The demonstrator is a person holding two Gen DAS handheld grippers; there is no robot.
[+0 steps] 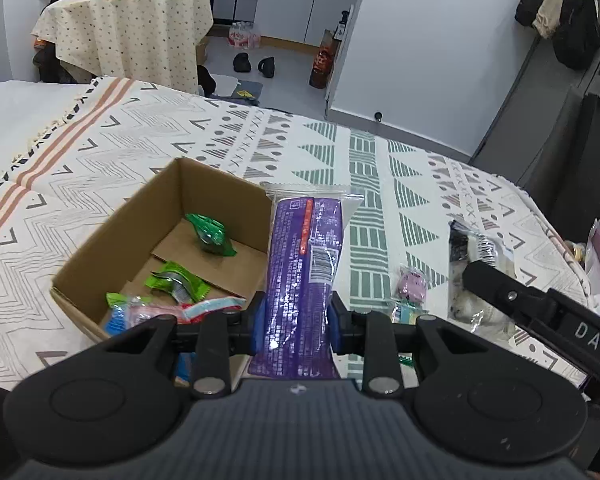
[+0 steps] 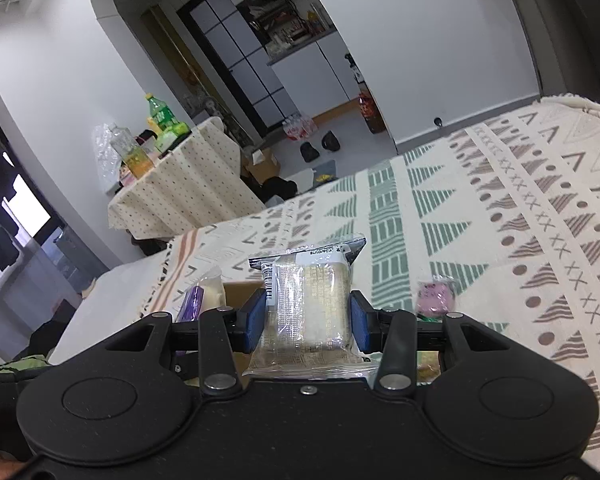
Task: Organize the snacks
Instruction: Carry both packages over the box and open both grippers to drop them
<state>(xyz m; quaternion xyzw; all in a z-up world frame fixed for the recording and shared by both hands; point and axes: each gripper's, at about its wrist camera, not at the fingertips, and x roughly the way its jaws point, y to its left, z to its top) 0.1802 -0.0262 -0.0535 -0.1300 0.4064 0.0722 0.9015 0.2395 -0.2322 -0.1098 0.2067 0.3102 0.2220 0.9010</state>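
A: Left gripper [image 1: 296, 316], black frame, blue pads. Jaws closed on a long purple foil snack packet [image 1: 304, 264], clamped at its lower part; the packet stands up and away from the camera, printed back and barcode facing us, clear crimped end at 12 o'clock.

B: Right gripper [image 2: 309, 316]?

A: Same build. Jaws pinched on a clear plastic-wrapped pale square cake packet [image 2: 308, 304], one blue pad on each side edge, black-printed seal at 12 o'clock.

B: Outward from the left jaws?

A: At 10 o'clock, just beside the purple packet, an open brown cardboard box [image 1: 100, 248]. Inside: a dark green twisted wrapper [image 1: 211, 235] near the far wall, a light green wrapper [image 1: 176, 280] mid-floor, and red, white and blue wrappers [image 1: 172, 312] bunched at the near corner. The purple packet hangs over the box's right wall.

B: On the cloth?

A: Cream patterned tablecloth with green and grey triangles [image 1: 372, 184]. At 3 o'clock of the left jaws, a small pink wrapped candy [image 1: 411, 286]. Further toward 3 o'clock the right tool's black arm crosses in, its packet partly hidden behind it.

B: Right view?

A: The pink candy sits at 3 o'clock of the jaws; the purple packet's edge shows at 9 o'clock, box rim just behind the cake packet.
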